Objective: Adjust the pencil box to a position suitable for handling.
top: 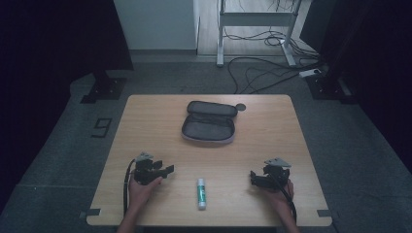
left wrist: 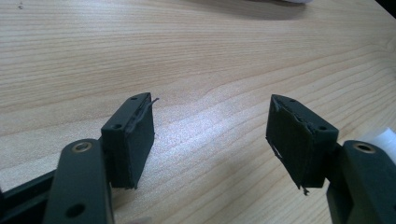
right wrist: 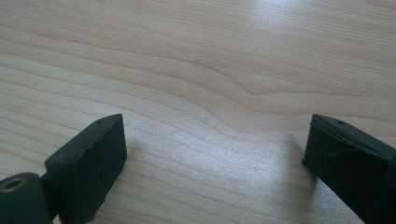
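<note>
A white glue stick (top: pixel 201 193) with a green label is seen lying flat near the front edge of the wooden desk (top: pixel 272 126), between the 2 tools and touched by neither. The left tool (top: pixel 167 169) is held spread wide, nothing between its jaws; the right tool (top: pixel 252 175) is likewise released and empty. A grey pencil case (top: pixel 209 127) lies unzipped farther back.
</note>
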`<state>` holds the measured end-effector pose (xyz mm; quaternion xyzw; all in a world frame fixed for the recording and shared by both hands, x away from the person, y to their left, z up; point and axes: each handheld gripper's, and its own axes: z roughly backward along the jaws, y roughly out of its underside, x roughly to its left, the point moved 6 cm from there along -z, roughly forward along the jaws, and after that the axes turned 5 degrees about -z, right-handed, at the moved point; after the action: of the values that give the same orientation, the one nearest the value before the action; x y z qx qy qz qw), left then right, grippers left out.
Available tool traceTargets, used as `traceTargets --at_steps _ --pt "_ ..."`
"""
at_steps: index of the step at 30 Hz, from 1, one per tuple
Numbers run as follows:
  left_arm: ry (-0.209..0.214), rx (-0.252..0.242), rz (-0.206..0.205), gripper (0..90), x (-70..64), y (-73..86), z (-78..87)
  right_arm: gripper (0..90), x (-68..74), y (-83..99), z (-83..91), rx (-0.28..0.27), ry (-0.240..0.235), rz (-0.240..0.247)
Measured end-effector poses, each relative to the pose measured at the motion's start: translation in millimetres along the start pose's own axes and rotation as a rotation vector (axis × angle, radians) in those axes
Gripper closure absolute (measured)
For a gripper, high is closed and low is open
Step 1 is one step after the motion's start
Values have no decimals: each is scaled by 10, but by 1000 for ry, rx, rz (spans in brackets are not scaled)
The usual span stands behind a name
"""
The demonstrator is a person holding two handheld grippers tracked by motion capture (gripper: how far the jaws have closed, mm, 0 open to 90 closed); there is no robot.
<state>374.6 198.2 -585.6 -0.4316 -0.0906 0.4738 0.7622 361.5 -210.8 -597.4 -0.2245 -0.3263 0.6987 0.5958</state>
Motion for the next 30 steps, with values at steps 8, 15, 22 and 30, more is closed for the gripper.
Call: traceTargets --at_steps 8,15,22,30 --pt "-3 0 -3 325 -3 -1 -3 52 -2 -1 1 1 11 -9" --pt "-2 0 -4 325 -5 -1 -4 53 -4 0 2 -3 16 -10" --pt "-1 1 -5 325 -8 -3 -8 52 -3 1 3 0 16 -15" --pt "-3 2 -6 325 -9 -3 -8 54 -4 0 3 -1 16 -16"
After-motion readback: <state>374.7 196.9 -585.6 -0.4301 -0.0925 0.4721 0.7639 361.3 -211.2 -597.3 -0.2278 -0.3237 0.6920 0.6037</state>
